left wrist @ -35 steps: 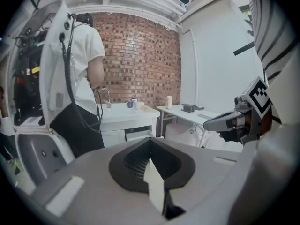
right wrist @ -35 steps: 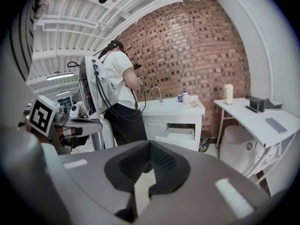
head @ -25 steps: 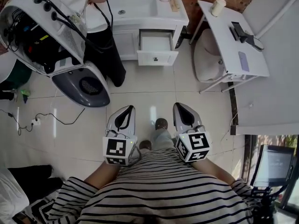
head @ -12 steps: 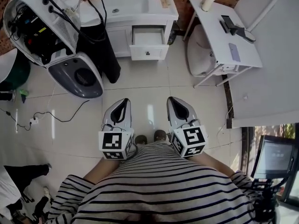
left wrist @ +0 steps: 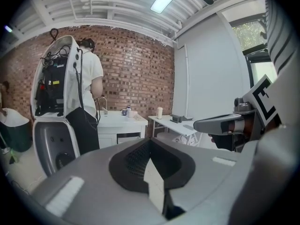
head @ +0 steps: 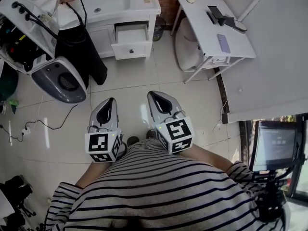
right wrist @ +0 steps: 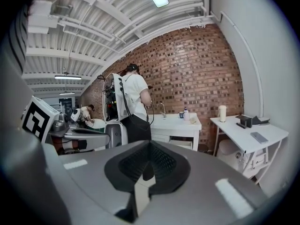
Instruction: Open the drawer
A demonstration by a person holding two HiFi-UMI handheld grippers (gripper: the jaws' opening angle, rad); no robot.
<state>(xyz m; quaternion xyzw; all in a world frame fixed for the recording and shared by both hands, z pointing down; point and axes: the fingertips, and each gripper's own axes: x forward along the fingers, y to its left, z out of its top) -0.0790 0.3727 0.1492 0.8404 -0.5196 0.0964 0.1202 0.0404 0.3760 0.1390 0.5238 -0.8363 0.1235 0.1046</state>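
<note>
The white drawer [head: 131, 42] stands pulled out of the white sink cabinet [head: 103, 37] at the top of the head view; it also shows small in the left gripper view [left wrist: 129, 136] and the right gripper view [right wrist: 182, 143]. My left gripper [head: 108, 101] and right gripper [head: 154, 95] hang side by side close to my striped shirt, over the tiled floor, far from the drawer. Both point towards the cabinet. Each has its jaws together with nothing between them, as the left gripper [left wrist: 150, 143] and the right gripper [right wrist: 149, 145] show in their own views.
A person in a white shirt [head: 67, 4] stands at the sink, left of the drawer. A white machine with its hood open [head: 36, 42] is at the left, a white folding table [head: 211, 28] at the right with a round stool [head: 185, 44] under it. A cable [head: 43, 124] lies on the floor.
The cabinet and drawer have slid up and left in the head view and look smaller. Both grippers have drifted left in the frame and stay shut. The drawer stays open.
</note>
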